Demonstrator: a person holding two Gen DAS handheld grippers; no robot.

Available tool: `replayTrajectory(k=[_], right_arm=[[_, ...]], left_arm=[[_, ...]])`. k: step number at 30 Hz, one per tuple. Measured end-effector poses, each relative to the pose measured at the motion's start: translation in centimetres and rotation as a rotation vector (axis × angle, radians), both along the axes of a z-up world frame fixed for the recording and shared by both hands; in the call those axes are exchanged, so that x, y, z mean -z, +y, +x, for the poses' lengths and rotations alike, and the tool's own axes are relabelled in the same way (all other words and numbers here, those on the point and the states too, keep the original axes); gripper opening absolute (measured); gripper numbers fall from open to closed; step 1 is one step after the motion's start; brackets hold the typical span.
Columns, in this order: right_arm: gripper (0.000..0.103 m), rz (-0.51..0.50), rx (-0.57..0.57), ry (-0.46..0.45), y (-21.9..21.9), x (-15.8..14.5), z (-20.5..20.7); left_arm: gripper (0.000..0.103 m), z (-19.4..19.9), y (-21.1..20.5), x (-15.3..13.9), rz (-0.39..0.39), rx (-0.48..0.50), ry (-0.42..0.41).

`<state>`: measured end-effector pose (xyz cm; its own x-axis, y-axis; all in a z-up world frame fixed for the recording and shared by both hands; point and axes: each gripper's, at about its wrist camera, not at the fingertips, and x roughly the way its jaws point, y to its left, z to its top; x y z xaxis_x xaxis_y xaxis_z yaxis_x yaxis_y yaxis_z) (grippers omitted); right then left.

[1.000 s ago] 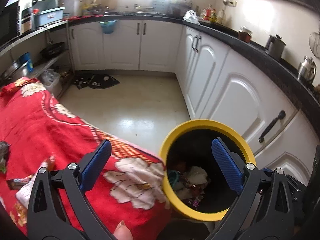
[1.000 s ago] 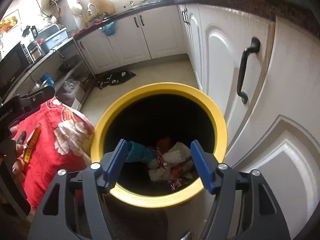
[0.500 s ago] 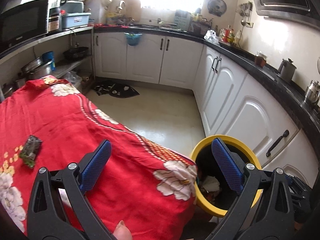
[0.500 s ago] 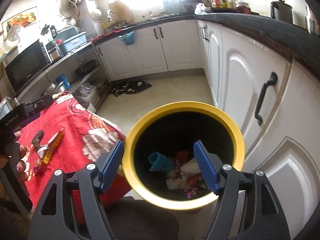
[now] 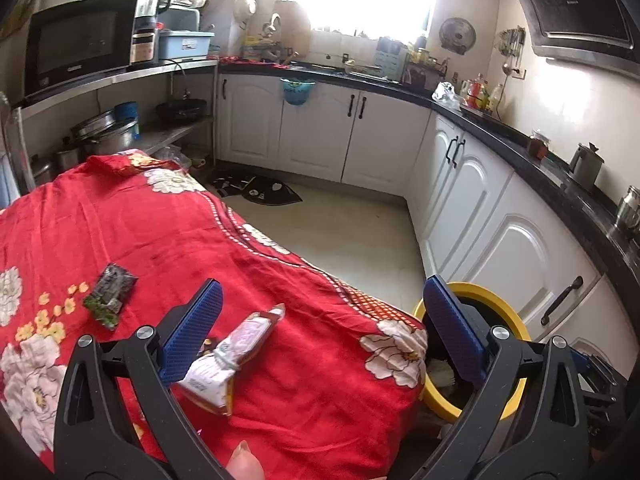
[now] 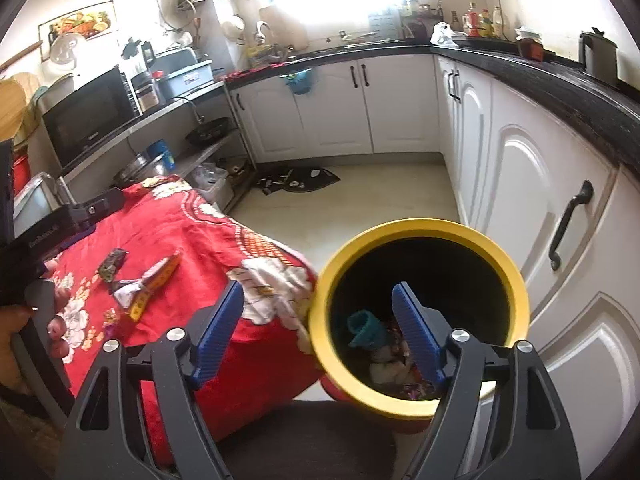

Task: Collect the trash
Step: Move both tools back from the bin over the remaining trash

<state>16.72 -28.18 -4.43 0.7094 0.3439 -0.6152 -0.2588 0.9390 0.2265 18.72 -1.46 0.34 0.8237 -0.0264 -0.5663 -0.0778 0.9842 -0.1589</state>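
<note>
A yellow-rimmed bin stands on the floor beside the table and holds several pieces of trash; it also shows in the left wrist view. On the red flowered cloth lie a white and pink wrapper and a dark wrapper; both show in the right wrist view, the white one and the dark one. My left gripper is open and empty above the table's near corner, its left pad beside the white wrapper. My right gripper is open and empty above the bin's left rim.
White cabinets under a black counter run along the right and far side. A shelf rack with a microwave and pots stands at the left. A dark mat lies on the pale floor.
Both grippers have risen and swung left, away from the bin toward the table. The bin looks smaller and more of the red cloth and its wrappers has come into view.
</note>
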Motion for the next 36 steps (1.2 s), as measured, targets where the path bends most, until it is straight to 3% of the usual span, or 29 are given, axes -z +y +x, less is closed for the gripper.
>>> replayTrajectory(k=[11, 21, 30, 36], right_arm=[[0.079, 0.004, -0.098, -0.034, 4.9, -1.6, -1.1], [0.079, -0.028, -0.223, -0.047, 11.1, -2.3, -0.7], [0.079, -0.034, -0.327, 0.040, 16.8, -0.9, 0.9], [0.079, -0.031, -0.376, 0.115, 19.9, 0.9, 2.0]], left_arm=[[0.092, -2.1, 4.0, -0.3, -0.019, -0.069, -0.018], [0.092, -3.4, 10.3, 0.0, -0.034, -0.201, -0.019], [0.092, -3.9, 15.4, 0.9, -0.026, -0.304, -0.005], [0.092, -3.6, 18.3, 3.0, -0.037, -0.354, 0.043]])
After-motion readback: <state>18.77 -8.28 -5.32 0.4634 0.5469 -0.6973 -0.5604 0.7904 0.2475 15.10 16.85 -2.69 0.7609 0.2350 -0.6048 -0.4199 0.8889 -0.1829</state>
